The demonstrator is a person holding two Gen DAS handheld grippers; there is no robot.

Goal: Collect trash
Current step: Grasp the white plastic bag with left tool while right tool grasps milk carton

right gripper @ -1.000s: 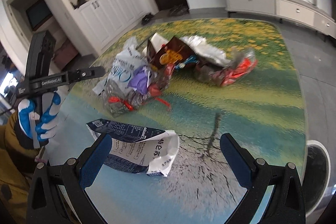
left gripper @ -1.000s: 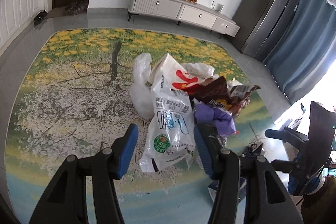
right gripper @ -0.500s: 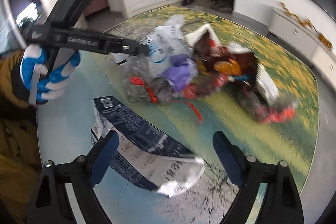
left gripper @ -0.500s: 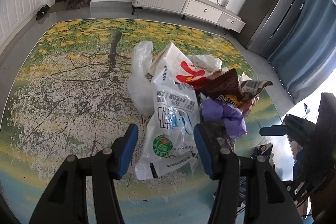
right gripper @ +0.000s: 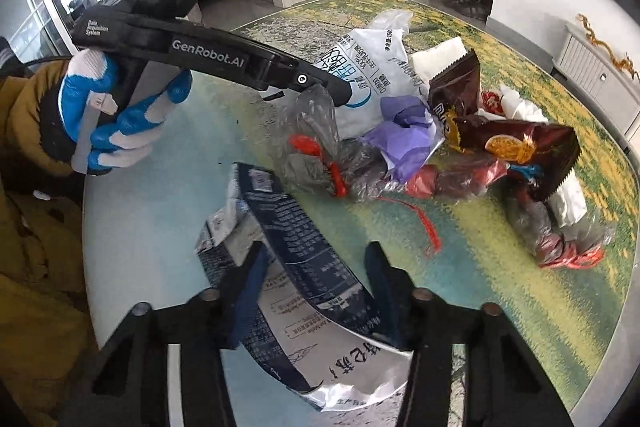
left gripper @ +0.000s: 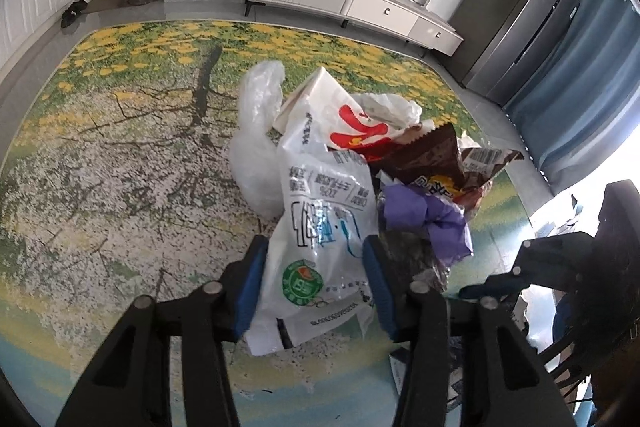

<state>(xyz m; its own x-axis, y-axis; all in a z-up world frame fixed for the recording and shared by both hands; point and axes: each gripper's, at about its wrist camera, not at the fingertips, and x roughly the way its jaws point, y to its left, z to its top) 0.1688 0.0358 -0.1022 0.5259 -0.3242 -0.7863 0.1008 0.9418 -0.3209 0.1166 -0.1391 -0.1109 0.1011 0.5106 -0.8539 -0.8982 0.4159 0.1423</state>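
A heap of trash lies on a table with a printed tree-and-flower top (left gripper: 120,155). In the left wrist view, my left gripper (left gripper: 314,277) is open with its blue pads on either side of a white printed plastic bag (left gripper: 320,227). Behind the bag lie a purple wrapper (left gripper: 428,215), a brown snack bag (left gripper: 424,163) and a clear plastic bag (left gripper: 256,131). In the right wrist view, my right gripper (right gripper: 316,287) is open around a flattened dark blue and white carton (right gripper: 304,267). The left gripper (right gripper: 224,55) shows there too, its tip at the white bag (right gripper: 360,67).
A red-stringed clear wrapper (right gripper: 320,155) and a crumpled red and clear bag (right gripper: 560,235) lie on the table. The table's rounded edge (right gripper: 624,307) runs at the right. A TV cabinet (left gripper: 352,3) and a grey fridge (left gripper: 520,15) stand behind.
My left gripper has moved forward so the white bag now sits between its pads. My right gripper has moved down and narrowed around the blue carton.
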